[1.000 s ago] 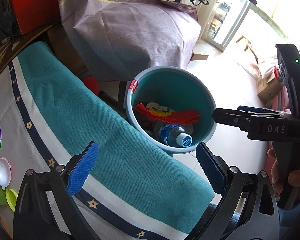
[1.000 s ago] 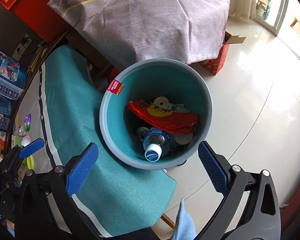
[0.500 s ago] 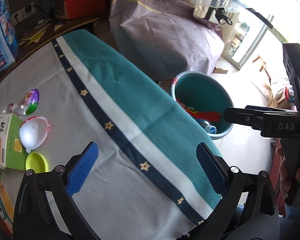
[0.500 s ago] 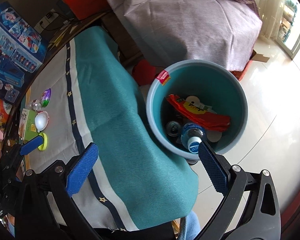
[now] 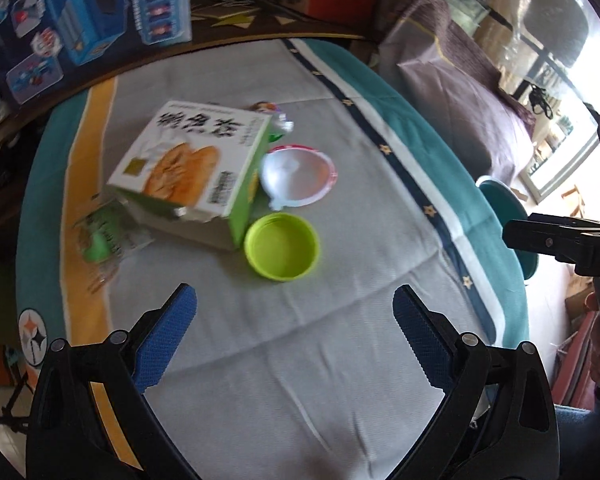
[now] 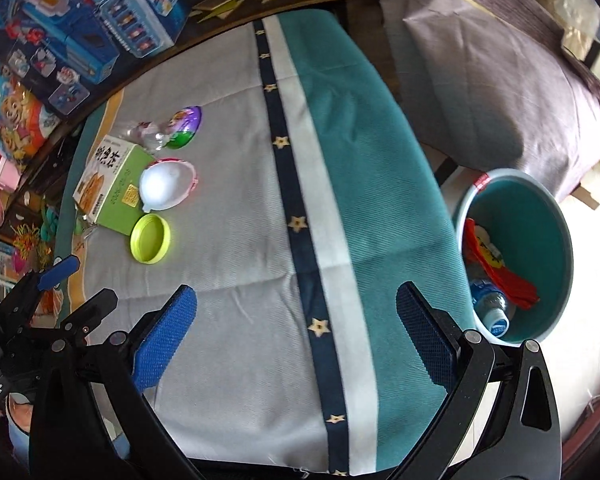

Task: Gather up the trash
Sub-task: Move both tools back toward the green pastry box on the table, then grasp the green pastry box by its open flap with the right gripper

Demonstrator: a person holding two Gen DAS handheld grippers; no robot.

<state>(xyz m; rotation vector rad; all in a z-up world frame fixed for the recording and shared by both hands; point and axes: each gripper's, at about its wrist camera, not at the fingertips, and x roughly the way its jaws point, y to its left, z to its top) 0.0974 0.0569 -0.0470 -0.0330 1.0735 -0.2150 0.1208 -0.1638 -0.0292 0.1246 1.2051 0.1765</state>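
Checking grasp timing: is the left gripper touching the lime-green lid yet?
Apart. The left wrist view shows bare cloth between the open left gripper and the lime-green lid, which lies ahead of the fingertips.

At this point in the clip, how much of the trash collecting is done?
Partly done: the teal bin already holds a red wrapper and a plastic bottle. Nothing is in hand; the left tongs and the right tongs are both open and empty. Left on the table: green carton, lime lid, white capsule half, purple foil.

A home room: toy boxes (image 6: 80,20), cloth-covered table (image 6: 236,240).
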